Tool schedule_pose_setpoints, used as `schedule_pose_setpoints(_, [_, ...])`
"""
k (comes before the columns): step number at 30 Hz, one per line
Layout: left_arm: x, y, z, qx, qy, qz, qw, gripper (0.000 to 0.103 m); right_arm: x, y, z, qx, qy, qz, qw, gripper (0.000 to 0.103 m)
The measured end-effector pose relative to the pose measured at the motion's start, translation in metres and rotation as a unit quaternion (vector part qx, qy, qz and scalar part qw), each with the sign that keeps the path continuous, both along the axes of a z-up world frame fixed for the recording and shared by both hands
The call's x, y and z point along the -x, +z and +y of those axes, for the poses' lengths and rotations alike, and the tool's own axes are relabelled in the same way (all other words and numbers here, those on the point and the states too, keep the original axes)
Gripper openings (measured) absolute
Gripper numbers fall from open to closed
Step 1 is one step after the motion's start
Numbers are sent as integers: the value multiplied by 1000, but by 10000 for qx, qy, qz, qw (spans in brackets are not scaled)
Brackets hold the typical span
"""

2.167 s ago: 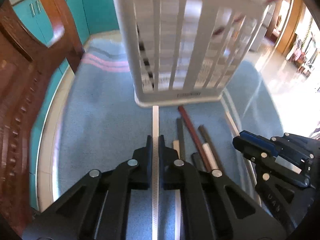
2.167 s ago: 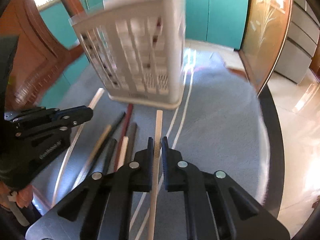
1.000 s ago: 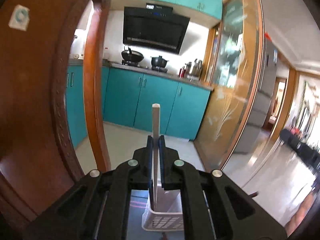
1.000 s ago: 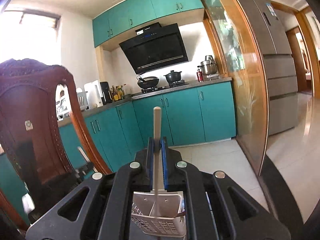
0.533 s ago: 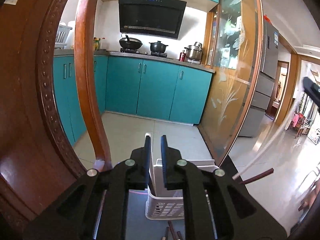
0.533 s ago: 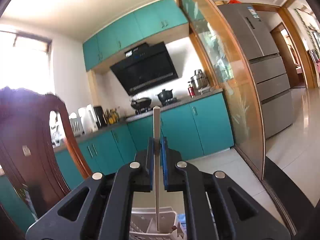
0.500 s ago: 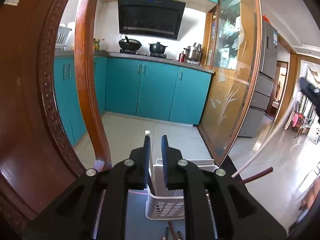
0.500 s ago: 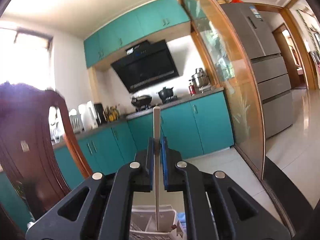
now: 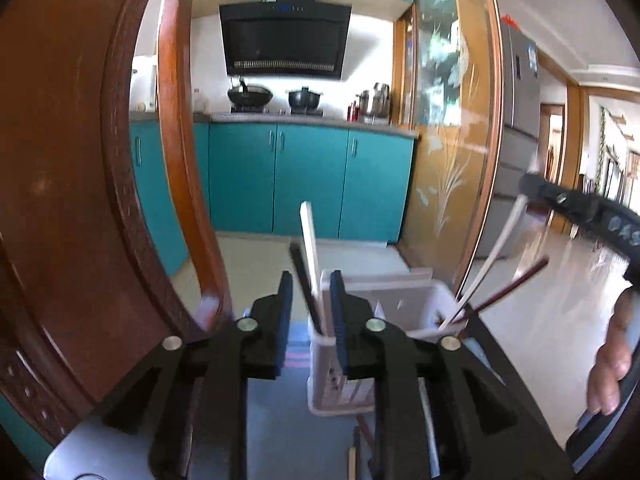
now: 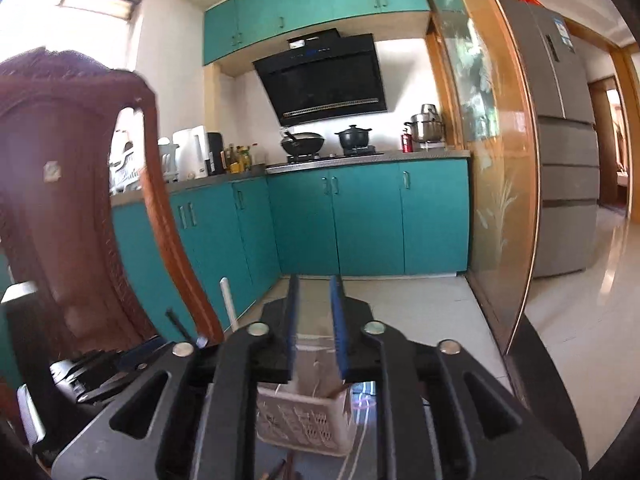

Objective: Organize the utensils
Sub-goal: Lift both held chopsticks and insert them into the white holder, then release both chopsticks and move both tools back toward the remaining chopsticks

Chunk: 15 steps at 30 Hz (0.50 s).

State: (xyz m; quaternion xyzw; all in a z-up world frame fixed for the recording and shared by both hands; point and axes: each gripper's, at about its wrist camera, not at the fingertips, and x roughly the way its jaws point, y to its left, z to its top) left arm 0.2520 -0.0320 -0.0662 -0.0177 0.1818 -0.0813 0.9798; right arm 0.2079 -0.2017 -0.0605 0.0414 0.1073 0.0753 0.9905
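left gripper [image 9: 310,304]: jaws opening, spread either side of the white chopstick [image 9: 310,248]; pads don't look like they're pressing on it, so we'd call it let go
right gripper [image 10: 314,320]: jaws opening too, nothing between them that we can see
basket [image 9: 400,300]: white slotted utensil holder, upright on the blue table [image 9: 288,432], just past both grippers; white chopstick leans in its left corner beside a dark chopstick [image 9: 300,276]; a second pale chopstick [image 9: 492,256] and a reddish chopstick [image 9: 516,280] lean out over its right corner
loose chopsticks [image 9: 356,452]: a few lie on the table in front of the basket, not sorted yet
what could go wrong: the sticks lean far over the rim; if we pull back with a finger brushing one it could flip out, or tip the light basket; right-side ones look shakiest
writing: pale letters on the right gripper's body at the left view's right edge, too blurred to read; a sticker on the fridge [image 10: 560,36], unreadable; basket front shows nothing we can read
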Motion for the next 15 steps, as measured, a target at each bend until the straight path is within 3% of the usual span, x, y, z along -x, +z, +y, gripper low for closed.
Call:
schedule_pose_setpoints(4, [0, -15, 2, -131, -30, 342, 9993, 25, 34, -5, 6, 272, 379, -255, 9986, 23])
schedule_pose_setpoints(7, [-3, -29, 4, -221, -44, 696, 9973, 26, 44, -21, 11, 350, 879, 52, 9955, 24])
schedule_pose_setpoints(10, [-8, -44, 6, -251, -53, 1088, 9937, 26, 21, -70, 27, 739, 1289, 1379, 9792, 24])
schedule_pose_setpoints(12, [-11, -54, 7, -294, -20, 1314, 9909, 26, -9, -118, 38, 1111, 1062, 2484, 9564, 24])
schedule_pose_setpoints(15, [-16, -69, 6, -422, 13, 1699, 9846, 26, -42, -174, 37, 769, 1006, 3591, 9247, 24])
